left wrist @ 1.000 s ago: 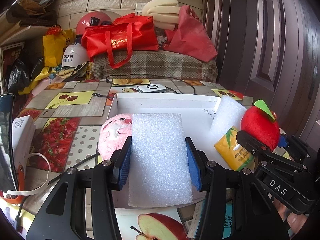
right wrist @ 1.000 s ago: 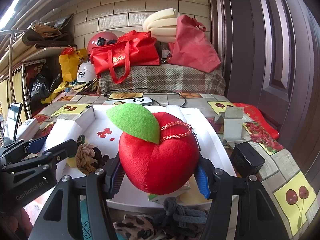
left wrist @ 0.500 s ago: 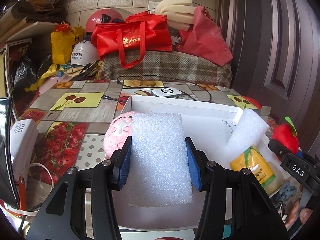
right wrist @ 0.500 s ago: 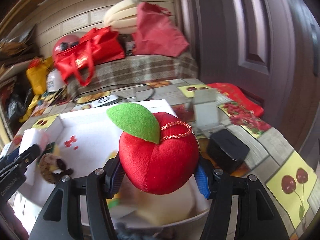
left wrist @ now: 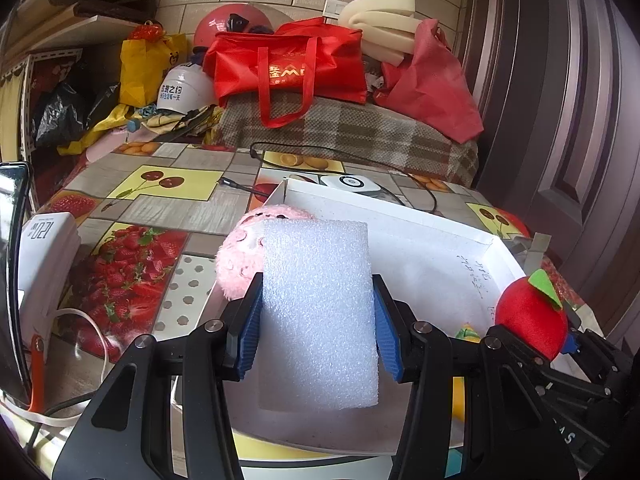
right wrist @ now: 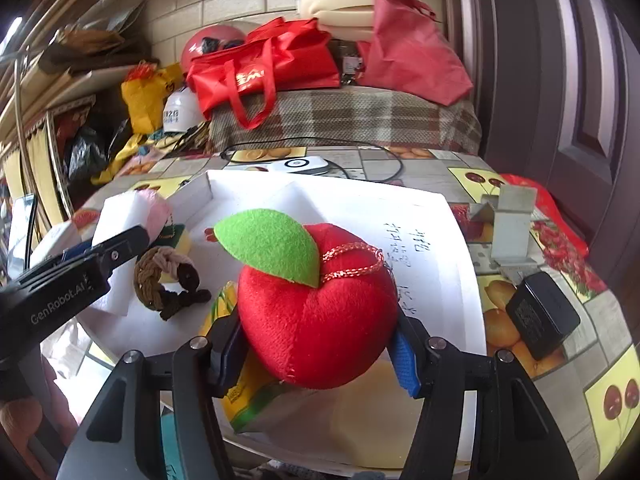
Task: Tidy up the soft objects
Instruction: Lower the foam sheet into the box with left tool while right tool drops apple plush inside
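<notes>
Foam sheet point(left wrist: 318, 312) sits clamped between the blue pads of the left gripper point(left wrist: 318, 328), upright, its lower edge hanging past the jaws toward the camera; both pads press its side edges, so the grip is firm. Held over the near-left part of the white box point(left wrist: 400, 216), likely so it can be dropped in with the other soft things. Pink plush ball point(left wrist: 240, 256) sits just beyond the left jaw, at the box's left wall.

Plush apple point(right wrist: 316, 308) is squeezed in the right gripper point(right wrist: 320, 344), leaf up, gold cord across the top; pads dent its sides. It hangs over the box's near edge, ahead of the jaws being bare box floor, probably the drop spot. Braided knot point(right wrist: 168, 280) lies left of the apple inside the box, under the left gripper's finger. A yellow packet point(right wrist: 240, 384) lies below the apple; its print is too small to read.

Writing: "GenRobot.AI" on the left gripper's side in the right view; partial letters on the right gripper in the left view, unclear. Handwritten characters on the box floor, not legible. "120" on a white pack point(left wrist: 44, 248) far left of the left gripper. Red bag point(left wrist: 288, 64) at the back has gold lettering, partly legible only. White helmet point(left wrist: 180, 88) has printed characters, unclear.

Black adapter point(right wrist: 542, 316) sits right of the right gripper, outside the box.
</notes>
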Action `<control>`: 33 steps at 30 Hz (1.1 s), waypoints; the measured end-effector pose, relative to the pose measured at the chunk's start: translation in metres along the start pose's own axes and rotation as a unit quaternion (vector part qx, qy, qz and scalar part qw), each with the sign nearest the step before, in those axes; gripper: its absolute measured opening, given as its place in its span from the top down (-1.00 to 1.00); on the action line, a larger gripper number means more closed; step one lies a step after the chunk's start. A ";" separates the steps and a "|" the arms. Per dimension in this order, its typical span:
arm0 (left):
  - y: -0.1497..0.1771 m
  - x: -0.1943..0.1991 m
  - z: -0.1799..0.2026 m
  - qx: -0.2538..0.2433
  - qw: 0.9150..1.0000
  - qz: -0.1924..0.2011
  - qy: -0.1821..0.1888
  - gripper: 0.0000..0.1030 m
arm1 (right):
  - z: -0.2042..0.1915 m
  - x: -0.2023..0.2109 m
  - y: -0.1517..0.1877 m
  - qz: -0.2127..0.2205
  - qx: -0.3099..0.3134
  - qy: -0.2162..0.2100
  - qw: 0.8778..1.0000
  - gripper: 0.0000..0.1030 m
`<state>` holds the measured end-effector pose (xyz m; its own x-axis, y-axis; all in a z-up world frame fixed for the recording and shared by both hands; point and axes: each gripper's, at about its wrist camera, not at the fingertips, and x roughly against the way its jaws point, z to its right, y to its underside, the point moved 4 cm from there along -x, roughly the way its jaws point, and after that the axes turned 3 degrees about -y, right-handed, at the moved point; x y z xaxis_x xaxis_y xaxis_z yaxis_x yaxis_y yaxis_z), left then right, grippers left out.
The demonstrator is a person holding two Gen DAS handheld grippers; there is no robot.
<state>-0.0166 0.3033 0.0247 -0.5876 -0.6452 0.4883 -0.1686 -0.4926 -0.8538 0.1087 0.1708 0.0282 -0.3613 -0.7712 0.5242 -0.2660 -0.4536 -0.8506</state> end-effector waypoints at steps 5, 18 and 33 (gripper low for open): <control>0.000 0.001 0.009 -0.017 1.000 0.004 -0.001 0.05 | 0.061 0.007 0.002 0.026 -0.128 0.044 0.991 -0.19; -0.007 -0.007 0.052 -0.074 0.997 0.027 0.017 0.04 | 0.036 0.019 -0.006 0.066 -0.067 0.062 0.994 -0.18; -0.007 -0.014 0.060 -0.085 0.996 0.030 -0.015 0.04 | 0.023 0.000 -0.011 0.044 -0.058 0.076 0.994 -0.22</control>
<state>0.0403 0.2806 0.0350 -0.5771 -0.6890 0.4385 -0.2665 -0.3486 -0.8986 0.1320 0.1659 0.0362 -0.5160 -0.7252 0.4560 -0.3250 -0.3268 -0.8875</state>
